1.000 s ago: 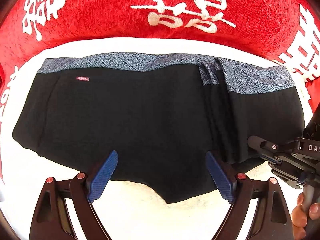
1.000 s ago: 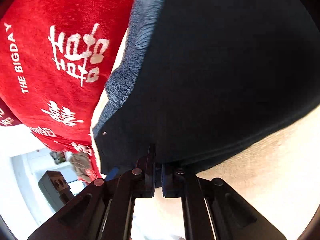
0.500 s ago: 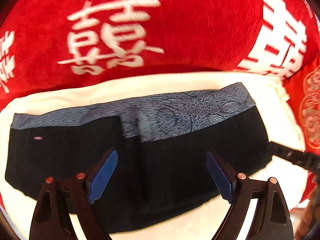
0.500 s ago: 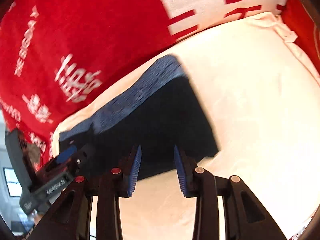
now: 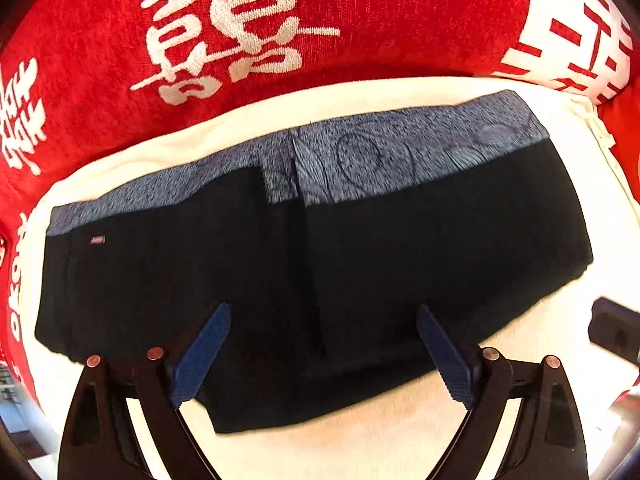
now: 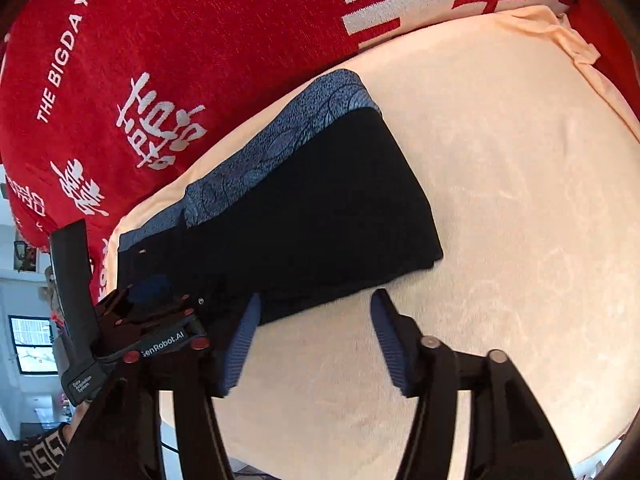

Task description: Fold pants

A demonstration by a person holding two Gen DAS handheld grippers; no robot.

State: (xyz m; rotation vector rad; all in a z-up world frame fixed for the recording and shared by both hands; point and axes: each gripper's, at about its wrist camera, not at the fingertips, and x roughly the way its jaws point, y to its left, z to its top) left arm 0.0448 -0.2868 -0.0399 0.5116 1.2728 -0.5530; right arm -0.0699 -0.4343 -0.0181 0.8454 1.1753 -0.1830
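Black pants [image 5: 400, 260] with a blue-grey patterned waistband [image 5: 400, 156] lie folded flat on a cream cloth [image 5: 360, 440]. A fold line runs down their middle. My left gripper [image 5: 324, 312] hovers over the near half of the pants, its jaws opening wide with nothing pressed between them. In the right wrist view the pants [image 6: 320, 208] lie ahead and to the left. My right gripper [image 6: 316, 298] hangs just off their near edge, jaws opening, and only cream cloth shows between the pads. The left gripper [image 6: 160, 320] shows at the lower left there.
A red blanket [image 5: 360, 20] with white characters rises behind the cream cloth [image 6: 500, 200]. A bunched cloth corner [image 6: 576, 40] sits at the far right. A patterned sleeve [image 6: 36, 456] and a room with a window [image 6: 32, 344] show at the left edge.
My right gripper has let go of the pants' edge, opened and lifted back from it. The left gripper has shifted along the pants and stayed open.
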